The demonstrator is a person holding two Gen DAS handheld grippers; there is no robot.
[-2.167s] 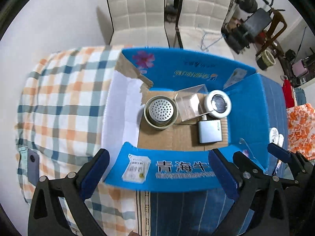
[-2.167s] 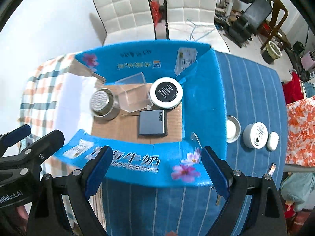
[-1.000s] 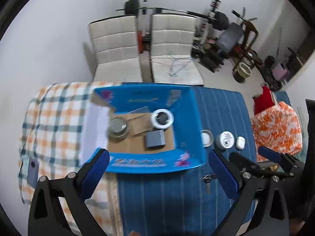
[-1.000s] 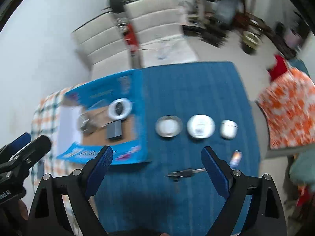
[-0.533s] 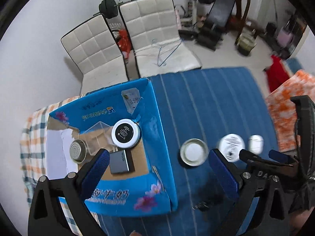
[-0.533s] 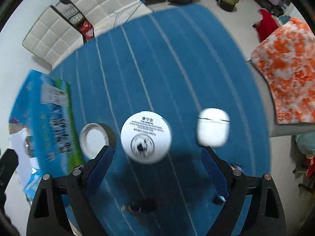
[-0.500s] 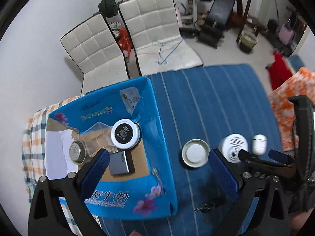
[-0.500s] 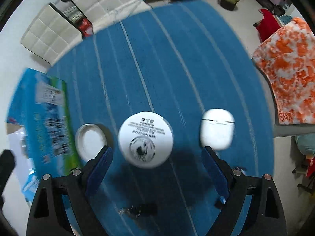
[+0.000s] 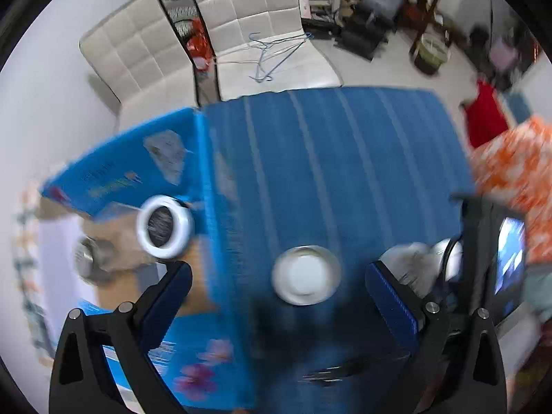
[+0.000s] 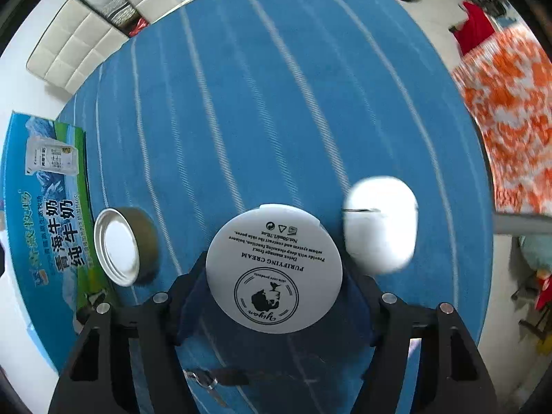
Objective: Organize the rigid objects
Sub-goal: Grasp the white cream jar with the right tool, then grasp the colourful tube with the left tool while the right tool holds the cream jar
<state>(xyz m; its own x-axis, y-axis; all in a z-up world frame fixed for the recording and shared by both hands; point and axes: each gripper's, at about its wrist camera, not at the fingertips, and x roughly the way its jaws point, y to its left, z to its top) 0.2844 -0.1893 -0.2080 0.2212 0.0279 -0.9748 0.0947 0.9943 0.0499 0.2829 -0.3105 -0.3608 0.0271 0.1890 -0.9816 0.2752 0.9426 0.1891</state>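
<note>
A white round cream jar [image 10: 274,268] lies on the blue striped cloth between the wide-open fingers of my right gripper [image 10: 276,293], whose pads are beside it, contact unclear. A white earbud case [image 10: 379,224] lies just to its right and a round metal tin [image 10: 119,246] to its left. In the left wrist view the tin [image 9: 305,274] lies between the open fingers of my left gripper [image 9: 276,293], which hovers above it. The blue cardboard box [image 9: 138,169] at left holds a white-rimmed jar [image 9: 165,226] and a metal strainer tin [image 9: 89,262].
A set of keys [image 10: 207,379] lies on the cloth near the front edge. The box side [image 10: 45,207] stands at the left. Two white chairs [image 9: 214,45] stand behind the table. An orange patterned cloth [image 10: 510,117] lies at right.
Both grippers have moved right, away from the box, and dropped lower. The right gripper's fingers now straddle the cream jar. The left gripper now hovers over the metal tin.
</note>
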